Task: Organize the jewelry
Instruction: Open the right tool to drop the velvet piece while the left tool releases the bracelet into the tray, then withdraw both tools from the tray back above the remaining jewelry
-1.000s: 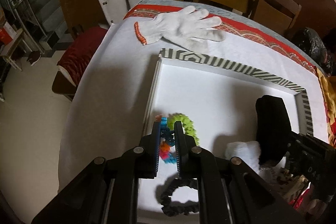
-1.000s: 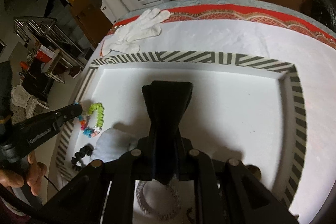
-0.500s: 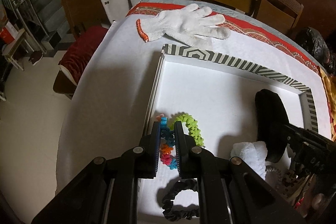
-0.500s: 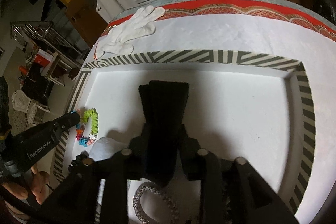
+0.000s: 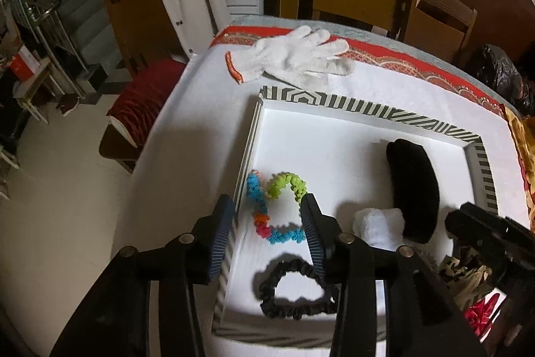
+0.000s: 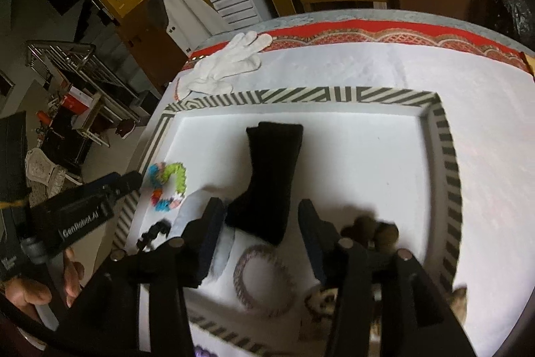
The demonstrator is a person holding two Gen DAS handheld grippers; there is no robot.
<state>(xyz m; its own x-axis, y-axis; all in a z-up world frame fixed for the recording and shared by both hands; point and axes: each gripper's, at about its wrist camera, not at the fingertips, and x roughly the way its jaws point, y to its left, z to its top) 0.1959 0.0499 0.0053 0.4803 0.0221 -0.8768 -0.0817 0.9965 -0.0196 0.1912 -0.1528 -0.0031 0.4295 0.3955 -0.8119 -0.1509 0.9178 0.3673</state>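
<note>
Both tools have just been opening and stand released: the left tool (image 5: 267, 225) above the soft, light multicoloured frilly scrunchie (image 5: 272, 209) in the striped-rimmed white tray (image 5: 367, 111), the right tool (image 6: 259, 233) above the limp black fabric band (image 6: 269, 179); pinch either anywhere

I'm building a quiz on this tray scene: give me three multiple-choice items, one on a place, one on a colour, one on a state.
1. The white glove lies: A) in the tray B) on the cloth beyond the tray C) on a chair.
2. The scrunchie nearest the left gripper's camera is: A) black B) red C) yellow.
3. The left gripper is: A) shut on the multicoloured bracelet B) open C) out of view.

B: glove rests past the striped rim. A: it is black. B: the jaws have just opened; the bracelet lies free.
</note>
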